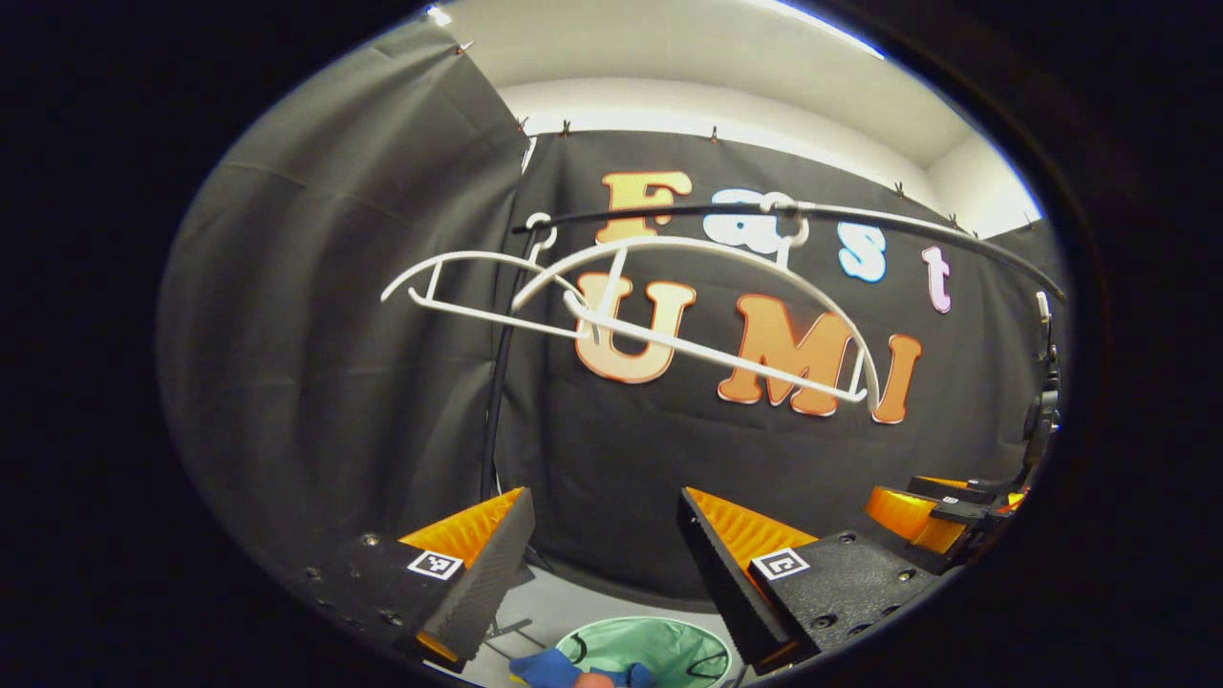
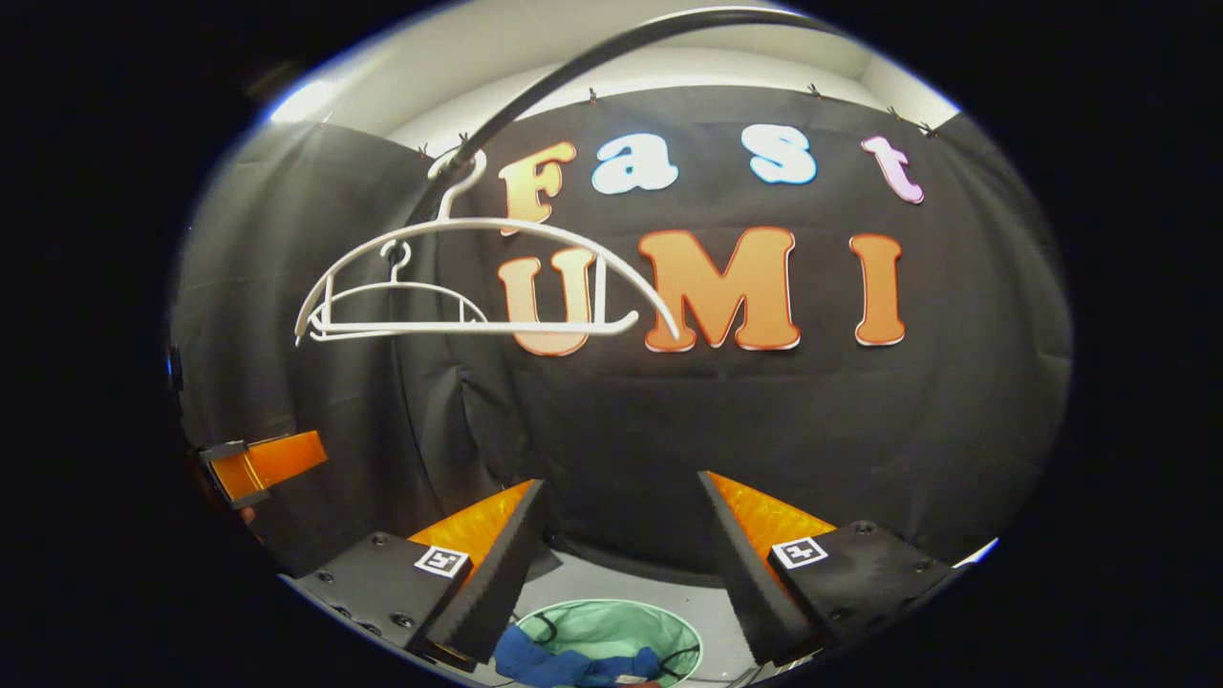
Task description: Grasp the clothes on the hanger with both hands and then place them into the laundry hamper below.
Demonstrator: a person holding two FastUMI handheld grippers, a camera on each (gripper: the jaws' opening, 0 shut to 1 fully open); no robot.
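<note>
In the left gripper view, the left gripper (image 1: 602, 564) sits at six o'clock, closest to the camera. Its two fingers stand wide apart and hold nothing. Down between them, at the very bottom, is the round green laundry hamper (image 1: 659, 642). Blue clothes (image 1: 549, 667) lie in it at its near edge. At about four o'clock, near the edge, part of the right gripper (image 1: 941, 511) pokes in; you cannot tell from here how far open it is. Farther back, toward twelve o'clock, two white hangers (image 1: 697, 296) hang on a dark rail (image 1: 860, 225) in front of the black cloth wall (image 1: 621, 449). Both hangers are bare.

In the right gripper view, the right gripper (image 2: 621, 559) is at six o'clock with its fingers also wide apart and nothing in them. Below, between the fingers, is the laundry hamper (image 2: 621, 626), with the blue clothes (image 2: 559, 664) bunched inside it on the near side. At about eight o'clock, part of the left gripper (image 2: 263, 463) shows near the edge. Farther off, at about ten o'clock, the two bare hangers (image 2: 459, 277) hang from the dark rail (image 2: 573, 67), one behind the other.
</note>
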